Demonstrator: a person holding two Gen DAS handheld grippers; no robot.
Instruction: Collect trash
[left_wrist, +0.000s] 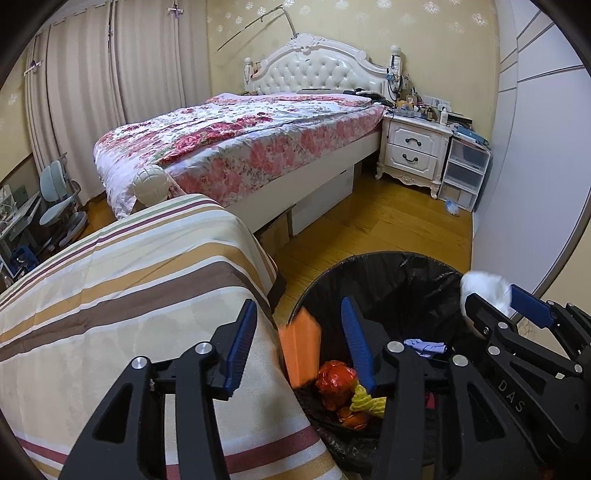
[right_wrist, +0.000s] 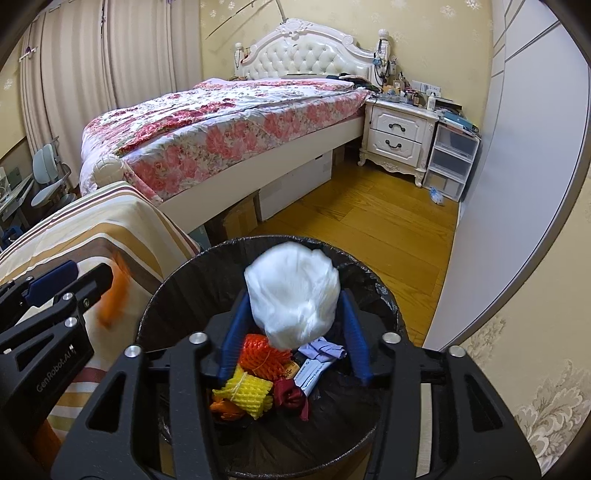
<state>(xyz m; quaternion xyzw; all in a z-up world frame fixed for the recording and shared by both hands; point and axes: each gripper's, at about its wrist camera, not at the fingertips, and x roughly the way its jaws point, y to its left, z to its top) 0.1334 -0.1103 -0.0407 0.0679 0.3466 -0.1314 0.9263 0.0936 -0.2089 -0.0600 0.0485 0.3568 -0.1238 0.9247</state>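
The right hand-held gripper (right_wrist: 291, 325) clasps a crumpled white paper wad (right_wrist: 293, 293) above the black-lined round trash bin (right_wrist: 177, 284), already holding wrappers, while the left hand-held gripper (left_wrist: 299, 350) gapes empty; one drop apparently remains.

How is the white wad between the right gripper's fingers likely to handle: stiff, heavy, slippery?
The white wad looks crumpled and puffy, so probably soft, light and compressible. Its rumpled surface suggests little slip. Released over the trash bin, it would likely drop rather than roll.
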